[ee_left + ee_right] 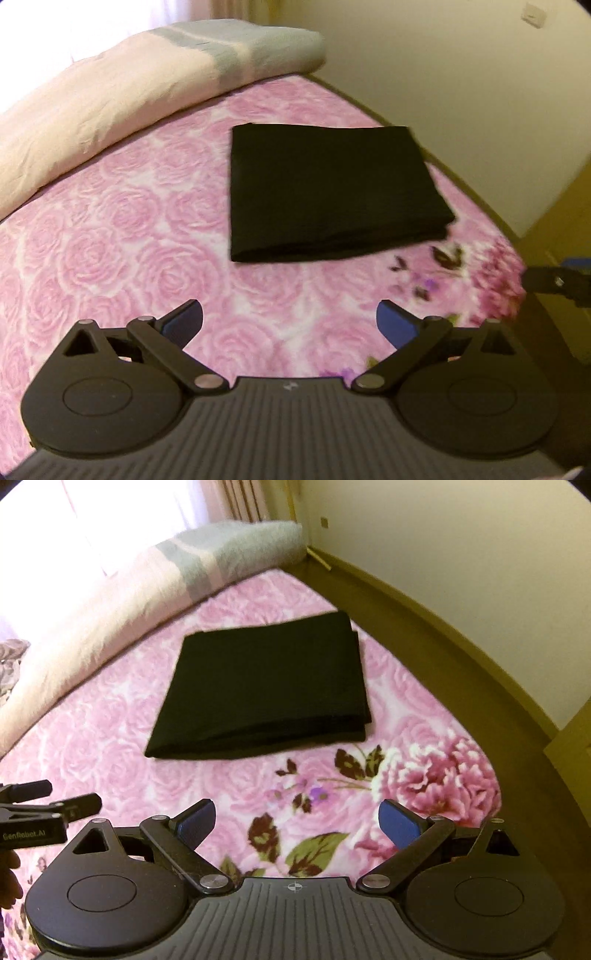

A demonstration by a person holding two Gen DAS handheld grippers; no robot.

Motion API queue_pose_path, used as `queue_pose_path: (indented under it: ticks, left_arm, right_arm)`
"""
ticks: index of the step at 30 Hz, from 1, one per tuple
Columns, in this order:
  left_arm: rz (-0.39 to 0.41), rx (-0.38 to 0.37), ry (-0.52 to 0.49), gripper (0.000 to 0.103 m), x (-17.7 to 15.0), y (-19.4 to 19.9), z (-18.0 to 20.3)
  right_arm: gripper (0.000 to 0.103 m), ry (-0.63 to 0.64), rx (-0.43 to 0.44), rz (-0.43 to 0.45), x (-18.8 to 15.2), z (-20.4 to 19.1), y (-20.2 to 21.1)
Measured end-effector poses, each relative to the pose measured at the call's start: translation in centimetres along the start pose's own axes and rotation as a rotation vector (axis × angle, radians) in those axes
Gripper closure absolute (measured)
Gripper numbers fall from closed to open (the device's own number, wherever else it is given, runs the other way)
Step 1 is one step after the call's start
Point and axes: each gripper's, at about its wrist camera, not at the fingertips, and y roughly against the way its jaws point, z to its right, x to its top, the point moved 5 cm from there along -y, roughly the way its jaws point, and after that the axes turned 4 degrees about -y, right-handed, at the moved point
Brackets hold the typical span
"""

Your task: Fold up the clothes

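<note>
Pink rose-patterned bedspread (122, 229): one black folded rectangular garment (325, 192) lying flat, frame centre. Rolled cream-and-grey blanket (147, 81), upper left. Left gripper (290, 325) and right gripper (297, 825): both spread wide, empty, lower frame, apart from garment.

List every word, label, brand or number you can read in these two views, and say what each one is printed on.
"GenRobot.AI": pale letters, slightly blurred, on the black body of the left gripper where it enters the right wrist view at the left edge.

Small crosshair mark, no letters, on the ribbed grey plate of the right gripper.

Small pale mark on the left gripper's own plate in the left wrist view: too blurred to read.

Black folded cloth, pink floral blanket, wall: no text.
</note>
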Motion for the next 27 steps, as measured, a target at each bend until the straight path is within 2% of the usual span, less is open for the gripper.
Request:
queue_pose_path:
  ticks: [4, 9, 12, 19, 23, 27]
  left_arm:
    - [0.035, 0.003, -0.065, 0.004, -0.8, 2.7, 0.7]
    - [0.061, 0.035, -0.038, 0.004, -1.8, 5.9, 0.1]
    - [0.073, 0.02, -0.034, 0.004, -2.2, 7.6, -0.2]
    - [0.08, 0.039, -0.062, 0.004, -2.9, 10.4, 0.6]
    - [0.082, 0.08, -0.08, 0.006, -2.8, 11.1, 1.3]
    - [0.077, 0.093, -0.054, 0.006, -2.7, 11.5, 2.0]
  right_arm:
    - [0.006, -0.002, -0.017, 0.036, -0.9, -1.4, 2.8]
    - [0.006, -0.001, -0.043, 0.078, -2.3, -3.1, 5.9]
    - [0.006, 0.001, -0.057, 0.102, -3.1, -4.1, 7.6]
    - [0.006, 0.039, -0.058, 0.104, -3.8, -5.1, 9.5]
    - [0.006, 0.061, -0.058, 0.105, -4.2, -5.7, 10.5]
    - [0.006, 0.089, -0.042, 0.093, -3.9, -5.7, 10.5]
